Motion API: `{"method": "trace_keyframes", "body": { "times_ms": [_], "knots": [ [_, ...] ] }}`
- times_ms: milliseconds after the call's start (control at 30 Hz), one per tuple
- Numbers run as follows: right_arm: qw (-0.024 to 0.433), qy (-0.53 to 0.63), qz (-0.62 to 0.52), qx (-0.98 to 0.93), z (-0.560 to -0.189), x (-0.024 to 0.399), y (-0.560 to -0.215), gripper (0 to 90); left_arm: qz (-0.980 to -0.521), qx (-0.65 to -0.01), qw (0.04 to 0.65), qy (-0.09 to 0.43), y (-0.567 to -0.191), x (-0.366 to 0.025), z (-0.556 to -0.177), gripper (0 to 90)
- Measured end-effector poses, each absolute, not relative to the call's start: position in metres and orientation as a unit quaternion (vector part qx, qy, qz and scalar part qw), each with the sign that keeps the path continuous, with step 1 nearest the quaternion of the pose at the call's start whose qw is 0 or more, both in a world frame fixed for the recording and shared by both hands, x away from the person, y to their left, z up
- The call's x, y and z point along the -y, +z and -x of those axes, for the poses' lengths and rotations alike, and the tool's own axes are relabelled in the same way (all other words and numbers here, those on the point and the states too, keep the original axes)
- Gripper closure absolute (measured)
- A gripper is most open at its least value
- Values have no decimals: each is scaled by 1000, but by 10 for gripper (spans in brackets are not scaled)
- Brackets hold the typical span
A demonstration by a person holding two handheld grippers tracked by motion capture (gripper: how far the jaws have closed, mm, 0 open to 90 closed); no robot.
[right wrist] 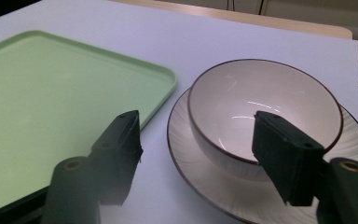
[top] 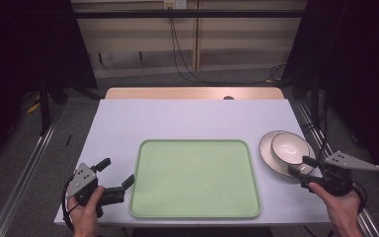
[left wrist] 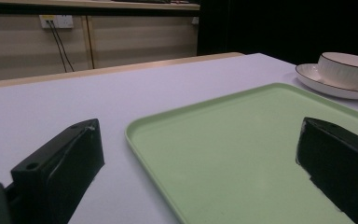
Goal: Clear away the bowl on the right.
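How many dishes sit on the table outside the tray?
2. A white plate lies right of the green tray, and a white bowl stands on that plate. The right gripper is at their near edge, jaws open. Nothing looks hidden.

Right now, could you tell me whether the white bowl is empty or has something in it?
Empty: the bowl sits upright on the plate, and its glossy inside shows bare down to the bottom.
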State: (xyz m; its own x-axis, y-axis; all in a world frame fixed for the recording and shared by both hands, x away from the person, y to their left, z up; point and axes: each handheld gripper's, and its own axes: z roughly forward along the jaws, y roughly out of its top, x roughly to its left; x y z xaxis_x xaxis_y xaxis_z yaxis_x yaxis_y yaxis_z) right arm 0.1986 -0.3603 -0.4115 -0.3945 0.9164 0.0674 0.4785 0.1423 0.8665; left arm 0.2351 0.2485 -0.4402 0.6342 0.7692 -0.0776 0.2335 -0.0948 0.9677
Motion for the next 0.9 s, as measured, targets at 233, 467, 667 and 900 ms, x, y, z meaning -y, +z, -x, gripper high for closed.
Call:
{"method": "trace_keyframes", "body": {
  "times_ms": [233,467,667,900],
  "knots": [
    [254,412,-506,-714,-212,376,-408,408,-704,-354,568,237,-439,-247,-235,8],
    [255,391,-528,-710,-235,391,-399,358,-705,-352,570,231,-440,-247,-235,10],
    [246,368,-534,-721,-261,398,-397,397,-707,-352,569,230,-440,-246,-235,10],
    [225,330,-542,-740,-286,400,-407,495,-706,-351,571,228,-441,-246,-236,10]
  ]
}}
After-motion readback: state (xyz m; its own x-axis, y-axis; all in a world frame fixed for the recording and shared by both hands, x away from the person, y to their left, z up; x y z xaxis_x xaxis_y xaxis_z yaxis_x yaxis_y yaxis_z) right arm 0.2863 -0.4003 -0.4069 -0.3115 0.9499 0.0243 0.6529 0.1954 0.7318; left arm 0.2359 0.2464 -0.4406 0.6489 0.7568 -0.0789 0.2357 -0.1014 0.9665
